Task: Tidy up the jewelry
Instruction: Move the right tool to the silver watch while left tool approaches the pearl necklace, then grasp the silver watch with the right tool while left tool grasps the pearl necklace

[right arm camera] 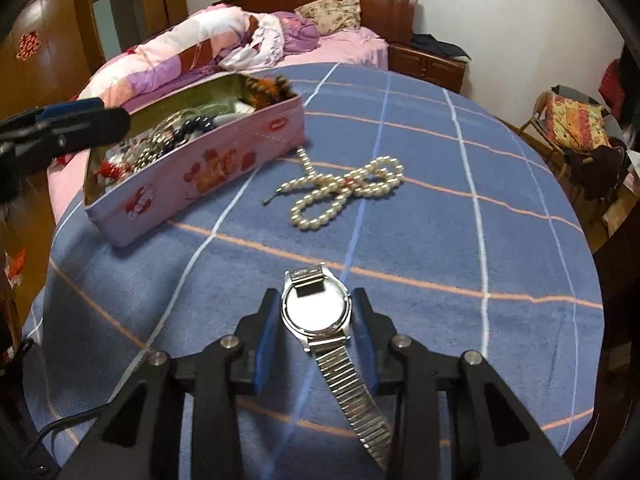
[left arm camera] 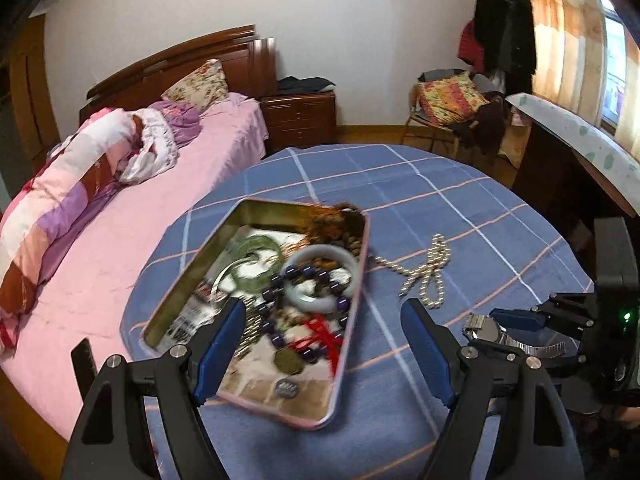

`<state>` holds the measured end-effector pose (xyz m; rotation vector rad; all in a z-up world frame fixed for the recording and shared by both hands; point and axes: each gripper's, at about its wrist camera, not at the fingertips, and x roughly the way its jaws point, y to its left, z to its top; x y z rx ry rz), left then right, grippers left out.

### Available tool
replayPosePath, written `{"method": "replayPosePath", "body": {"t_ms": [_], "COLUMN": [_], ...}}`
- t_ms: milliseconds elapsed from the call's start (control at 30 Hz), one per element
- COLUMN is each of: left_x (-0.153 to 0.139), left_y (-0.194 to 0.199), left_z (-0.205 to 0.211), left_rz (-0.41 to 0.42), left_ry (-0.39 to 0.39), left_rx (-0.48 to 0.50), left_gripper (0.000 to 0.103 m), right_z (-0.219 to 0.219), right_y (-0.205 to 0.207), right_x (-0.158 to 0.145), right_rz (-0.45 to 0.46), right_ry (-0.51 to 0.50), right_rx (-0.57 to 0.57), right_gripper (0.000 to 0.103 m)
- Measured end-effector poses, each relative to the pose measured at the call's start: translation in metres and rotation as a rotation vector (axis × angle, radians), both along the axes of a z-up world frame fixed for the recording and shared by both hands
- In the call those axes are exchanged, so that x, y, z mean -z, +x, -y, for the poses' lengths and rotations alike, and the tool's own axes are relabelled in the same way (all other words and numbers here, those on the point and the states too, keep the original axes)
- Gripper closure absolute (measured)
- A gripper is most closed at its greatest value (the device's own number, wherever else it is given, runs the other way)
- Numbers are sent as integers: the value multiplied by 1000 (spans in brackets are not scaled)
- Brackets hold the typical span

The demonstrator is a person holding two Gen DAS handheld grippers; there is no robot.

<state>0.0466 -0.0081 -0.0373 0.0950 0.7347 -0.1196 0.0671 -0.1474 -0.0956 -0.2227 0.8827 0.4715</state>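
Note:
A silver watch (right arm camera: 316,312) with a metal link band lies face down between the blue pads of my right gripper (right arm camera: 316,296), which press on both sides of its case, low over the blue checked cloth. The left wrist view shows that same right gripper (left arm camera: 496,320) and watch (left arm camera: 486,330) at the right. A pearl necklace (right arm camera: 352,188) lies looped on the cloth beyond it. The pink tin (right arm camera: 192,176) holds several bracelets, beads and a jade bangle (left arm camera: 320,276). My left gripper (left arm camera: 324,308) hangs open above the tin's near right part, holding nothing.
The round table (left arm camera: 460,200) wears the blue checked cloth. A bed (left arm camera: 120,208) with pink sheets stands close on the left, a nightstand (left arm camera: 300,120) behind. A chair (left arm camera: 448,112) heaped with clothes and a desk edge (left arm camera: 580,140) are at the right.

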Motion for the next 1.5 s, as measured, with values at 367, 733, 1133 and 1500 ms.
{"method": "replayPosePath", "body": {"t_ms": [367, 733, 1133, 1500], "left_x": [7, 46, 62, 22], "left_y": [37, 77, 88, 55], "left_z": [69, 114, 114, 95], "left_rz": [-6, -87, -152, -52], "left_ry": [48, 128, 82, 33], "left_rx": [121, 185, 194, 162], "left_gripper": [23, 46, 91, 98], "right_z": [38, 51, 53, 46], "right_y": [25, 38, 39, 33], "right_x": [-20, -26, -28, -39], "right_rz": [43, 72, 80, 115], "right_ry": [58, 75, 80, 73], "right_rx": [128, 173, 169, 156], "right_gripper": [65, 65, 65, 65]}}
